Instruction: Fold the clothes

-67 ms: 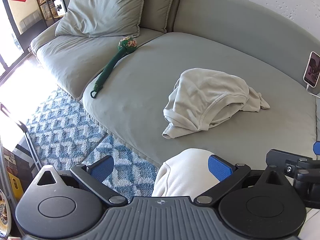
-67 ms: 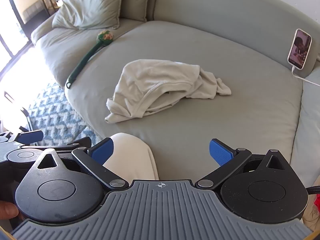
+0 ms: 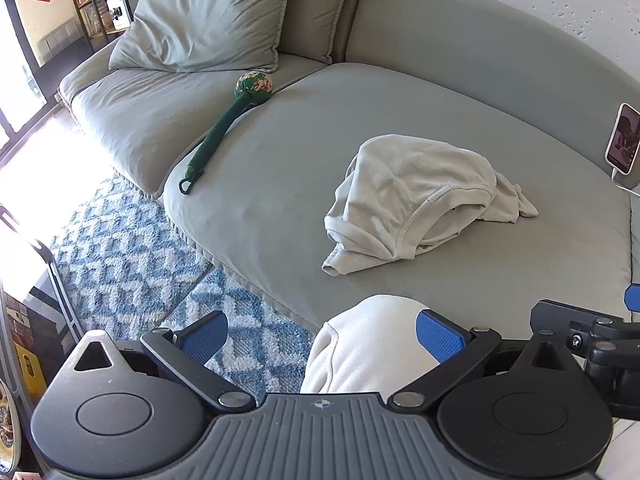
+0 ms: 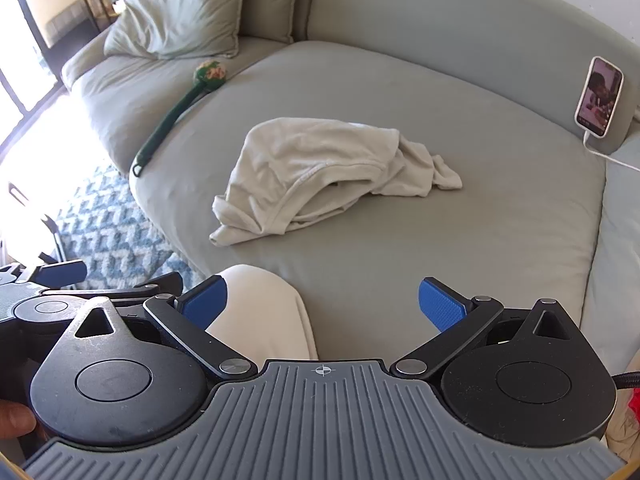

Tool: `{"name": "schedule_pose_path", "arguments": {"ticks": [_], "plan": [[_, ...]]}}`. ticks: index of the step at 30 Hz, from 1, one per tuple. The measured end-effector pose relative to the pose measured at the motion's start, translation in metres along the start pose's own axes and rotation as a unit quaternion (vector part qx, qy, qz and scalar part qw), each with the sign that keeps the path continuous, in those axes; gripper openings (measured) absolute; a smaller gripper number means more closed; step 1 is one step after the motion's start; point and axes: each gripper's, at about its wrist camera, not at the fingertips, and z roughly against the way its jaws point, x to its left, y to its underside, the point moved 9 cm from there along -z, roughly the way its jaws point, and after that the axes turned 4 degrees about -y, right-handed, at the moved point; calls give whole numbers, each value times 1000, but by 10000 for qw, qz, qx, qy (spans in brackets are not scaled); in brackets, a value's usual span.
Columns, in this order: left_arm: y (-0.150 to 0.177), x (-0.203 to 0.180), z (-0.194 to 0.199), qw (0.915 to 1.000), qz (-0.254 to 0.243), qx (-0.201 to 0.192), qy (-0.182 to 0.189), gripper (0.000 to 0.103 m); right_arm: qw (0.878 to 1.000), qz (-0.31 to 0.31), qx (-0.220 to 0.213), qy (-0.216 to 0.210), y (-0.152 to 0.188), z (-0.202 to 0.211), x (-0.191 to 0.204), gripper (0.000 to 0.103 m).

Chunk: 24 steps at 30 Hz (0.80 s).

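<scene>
A crumpled off-white garment [image 3: 420,204] [image 4: 324,176] lies in a heap in the middle of the grey round sofa seat [image 3: 272,184] [image 4: 500,216]. My left gripper [image 3: 320,336] hangs open well short of it, over the seat's near edge and the person's cream-clad knee [image 3: 368,344]. My right gripper [image 4: 324,306] is open too, with the same knee [image 4: 260,312] behind its left finger. Nothing is held in either one. The left gripper's blue finger [image 4: 60,274] shows at the left of the right wrist view.
A green long-handled massage mallet [image 3: 224,124] [image 4: 176,116] lies on the seam at the seat's left. A phone [image 3: 622,138] [image 4: 599,96] leans on the backrest at the right, with a white cable. Large cushions [image 3: 208,20] stand at the back left. A blue patterned rug [image 3: 120,248] covers the floor.
</scene>
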Motion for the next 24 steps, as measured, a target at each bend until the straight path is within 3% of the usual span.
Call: {"name": "schedule_pose_path", "arguments": {"ticks": [10,12,14,24], "plan": [[1,-2,2,9997,-204,-109,-56,102,10000,-65,-29,16,3,1,-2,101],[-6,-19,9,9996,-245,-119,-65,102,10000,-78,-41,-6,4,1,-4,101],[2,-3,-2,10000,3,-25,37,102,10000,-71,-38,9,5,1,-3,101],[4,-6,-1,10000,-20,-61,-5,102,9999,-100,-6,-34,5,1,-3,101]]}}
